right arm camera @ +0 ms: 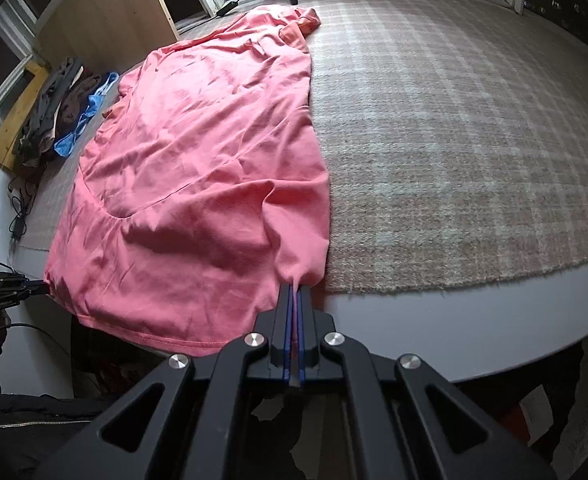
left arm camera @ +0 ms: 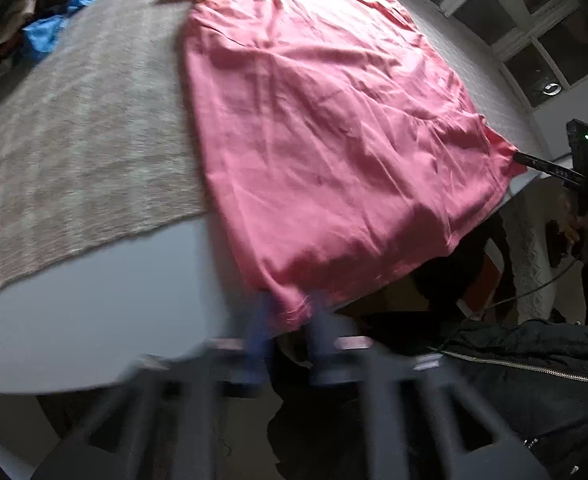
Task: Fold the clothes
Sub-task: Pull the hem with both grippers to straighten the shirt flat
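Both claws, left gripper (left arm camera: 289, 312) and right gripper (right arm camera: 294, 286), pinch the pink garment's (right arm camera: 197, 184) lower-frame hem corners, ready for folding toward upper frame.

We see the garment (right arm camera: 197, 184) spread on the blanket (right arm camera: 454, 140), its near hem overhanging the bed's (right arm camera: 454, 320) edge; a clothes pile (right arm camera: 65, 116) lies behind, at the far left.

Readable text: none could be made out.
Right gripper (left arm camera: 550, 166) side marking: small pale characters were there, too blurred and tiny to read.
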Available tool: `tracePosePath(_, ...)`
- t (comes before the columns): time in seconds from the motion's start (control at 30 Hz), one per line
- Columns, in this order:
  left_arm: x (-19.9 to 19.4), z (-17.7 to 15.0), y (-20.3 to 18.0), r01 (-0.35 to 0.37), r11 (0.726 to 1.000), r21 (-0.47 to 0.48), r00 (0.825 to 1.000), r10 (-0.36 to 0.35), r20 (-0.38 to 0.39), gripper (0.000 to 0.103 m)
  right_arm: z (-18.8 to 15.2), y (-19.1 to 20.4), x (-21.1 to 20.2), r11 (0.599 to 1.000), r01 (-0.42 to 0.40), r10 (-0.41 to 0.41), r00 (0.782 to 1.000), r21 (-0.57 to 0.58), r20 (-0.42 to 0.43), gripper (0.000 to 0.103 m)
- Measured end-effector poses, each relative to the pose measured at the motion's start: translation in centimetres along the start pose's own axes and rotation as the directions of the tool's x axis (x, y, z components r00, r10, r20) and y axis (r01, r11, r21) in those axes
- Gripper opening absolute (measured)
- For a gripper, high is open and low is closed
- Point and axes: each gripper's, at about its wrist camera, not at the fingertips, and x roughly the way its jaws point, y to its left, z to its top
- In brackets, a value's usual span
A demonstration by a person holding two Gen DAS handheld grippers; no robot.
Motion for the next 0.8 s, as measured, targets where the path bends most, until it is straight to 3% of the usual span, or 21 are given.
tracePosePath(0.2,-4.1,-1.3,2.0,0.031,0.998,-0.053,0.997,-0.026,0.076,0.001,-0.5,1.8,-3.3,0.998,-0.061,0.061,0.997,-0.004,0.051,0.002)
tracePosePath(0.27,-5.8,-2.7,3.7,0.018,0.994,-0.111,0.995,-0.007,0.099,0.002,-0.9,2.5,-2.2,0.996,-0.085,0.085,0.996,-0.012,0.018,0.002)
tracePosePath(0.37,-4.7,-2.9,5.2,-0.005,0.988,-0.155,0.998,0.016,0.068,0.001,-1.4,2.6,0.3,0.998,-0.045,0.044,0.999,-0.033,-0.033,0.002)
tracePosePath(0.6,-2.6,-0.7,3.4,-0.002,0.995,-0.101,0.999,0.007,0.047,0.002,-1.0,-0.3,-1.5,0.995,-0.079,0.079,0.997,0.057,0.006,0.002)
tracePosePath(0.67,-2.4,-0.3,3.2,-0.01,0.996,-0.092,0.999,0.014,0.04,0.001,-1.3,-1.5,-0.9,0.989,-0.105,0.109,0.993,0.103,-0.041,0.004)
tracePosePath(0.8,-2.5,-0.2,4.3,-0.036,0.995,-0.098,0.999,0.039,0.026,0.001,-3.0,-2.7,-1.6,0.973,-0.147,0.146,0.989,0.177,0.017,0.012)
